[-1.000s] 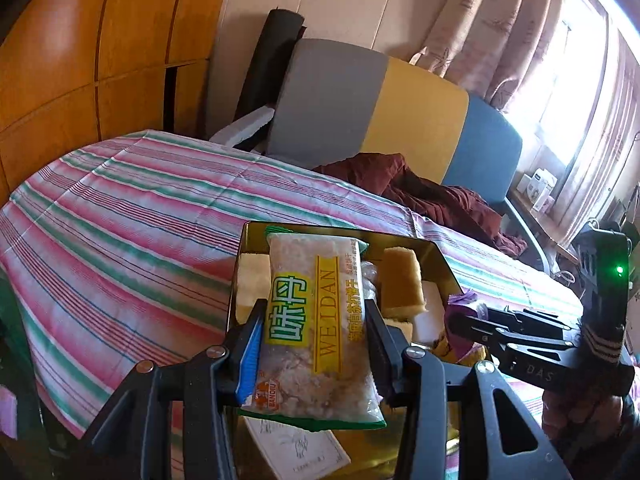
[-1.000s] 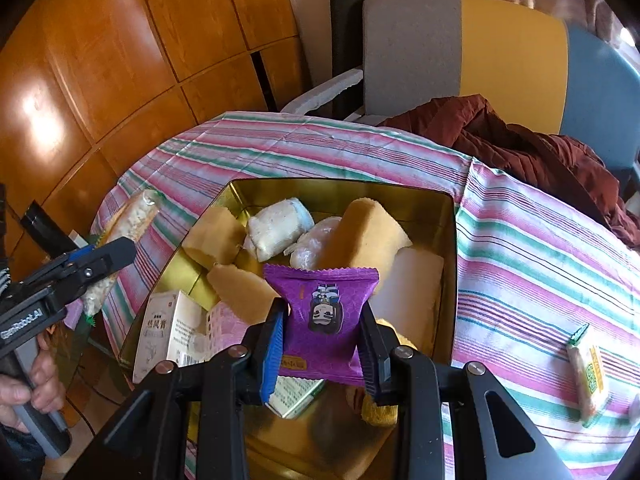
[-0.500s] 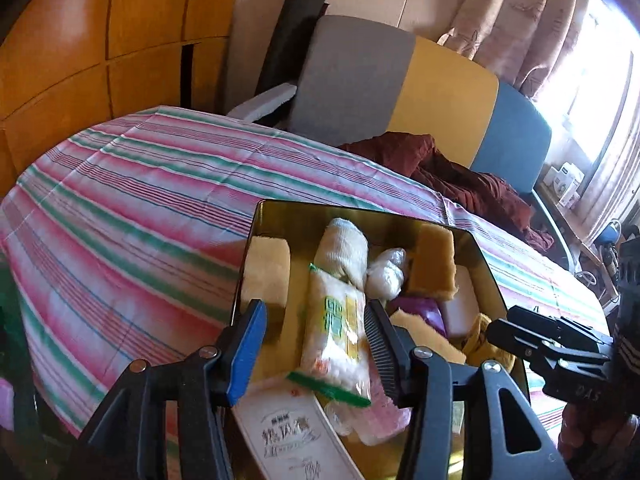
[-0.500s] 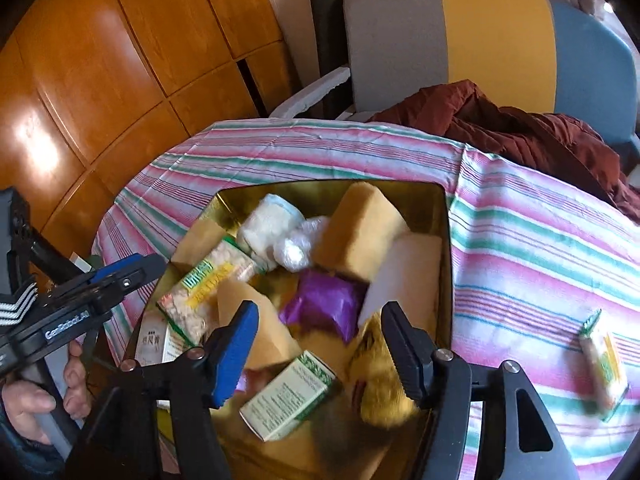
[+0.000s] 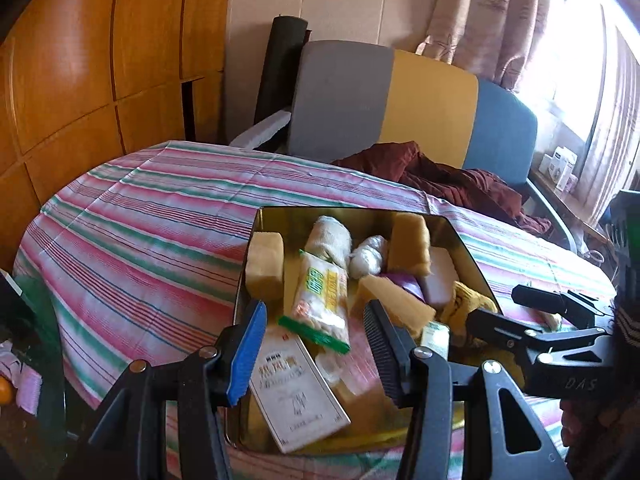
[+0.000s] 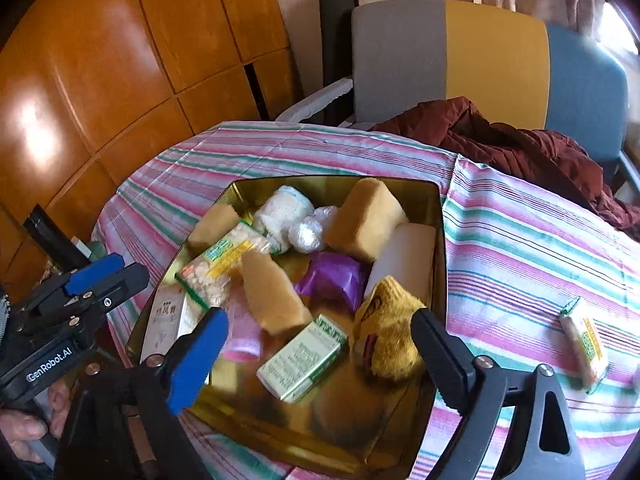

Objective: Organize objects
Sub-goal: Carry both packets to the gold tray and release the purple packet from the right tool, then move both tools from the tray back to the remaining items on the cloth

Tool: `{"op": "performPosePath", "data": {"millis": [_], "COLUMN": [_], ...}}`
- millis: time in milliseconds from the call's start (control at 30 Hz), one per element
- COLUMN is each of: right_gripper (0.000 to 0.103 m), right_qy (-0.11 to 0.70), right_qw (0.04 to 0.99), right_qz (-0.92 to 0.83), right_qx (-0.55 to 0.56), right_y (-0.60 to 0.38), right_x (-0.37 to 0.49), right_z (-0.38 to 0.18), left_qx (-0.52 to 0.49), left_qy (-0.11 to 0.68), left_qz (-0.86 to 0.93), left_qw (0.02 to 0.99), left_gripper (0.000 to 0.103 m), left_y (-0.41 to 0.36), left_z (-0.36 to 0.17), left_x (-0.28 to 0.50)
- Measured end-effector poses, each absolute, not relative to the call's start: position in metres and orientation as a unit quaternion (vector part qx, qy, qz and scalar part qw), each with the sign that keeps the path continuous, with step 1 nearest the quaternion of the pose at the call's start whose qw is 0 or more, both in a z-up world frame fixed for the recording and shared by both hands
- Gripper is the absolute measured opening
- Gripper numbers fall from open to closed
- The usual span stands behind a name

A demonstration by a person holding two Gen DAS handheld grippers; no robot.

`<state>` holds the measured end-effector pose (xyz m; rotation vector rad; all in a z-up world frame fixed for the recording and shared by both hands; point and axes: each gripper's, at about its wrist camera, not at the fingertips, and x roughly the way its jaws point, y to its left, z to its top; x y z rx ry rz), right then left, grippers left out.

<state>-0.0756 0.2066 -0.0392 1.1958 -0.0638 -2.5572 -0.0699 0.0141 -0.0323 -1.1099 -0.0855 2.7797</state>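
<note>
A gold tin [image 5: 344, 211] [image 6: 320, 179] sits on the striped tablecloth, filled with several items. The yellow-green snack packet [image 5: 320, 296] [image 6: 218, 264] lies loose in it, and so does the purple packet [image 6: 332, 280] [image 5: 406, 286]. My left gripper [image 5: 316, 340] [image 6: 104, 274] hovers open over the tin's near edge, touching nothing. My right gripper [image 6: 319, 316] [image 5: 496, 304] hangs over the near right part of the tin. Its jaws are opening and no item sits between its pads.
The tin also holds tan sponge blocks [image 6: 368, 220], a white roll [image 6: 284, 210], a white box [image 5: 296, 392], a green-white box [image 6: 304, 358] and a yellow cloth [image 6: 390, 340]. Another snack packet [image 6: 584, 344] lies on the cloth to the right. A chair [image 6: 448, 60] with a maroon garment [image 6: 520, 148] stands behind the table.
Both grippers let go: the snack packet and the purple packet dropped into the tin. Both grippers have drawn back from it, and the right jaws have spread wide.
</note>
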Motion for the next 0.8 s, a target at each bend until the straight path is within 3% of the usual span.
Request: {"op": "performPosePath", "data": {"millis": [200,800], "right_gripper": [0.103,0.103], "right_qy": [-0.008,-0.024], "right_qw": [0.149,0.073], "right_qz": [-0.901,-0.915], "right_qx": [0.408,0.396], "right_y": [0.206,0.272], "right_x": [-0.052,-0.019], "right_z": [-0.036,-0.027], "left_qx": [-0.359,-0.363], "left_qy": [-0.008,0.030], "left_qz": [0.930,0.921], "left_qw": [0.077,0.135], "left_gripper": [0.051,0.051], "left_y": [0.022,0.064], "left_z": [-0.029,-0.026], "left_x": [-0.050,-0.026]}}
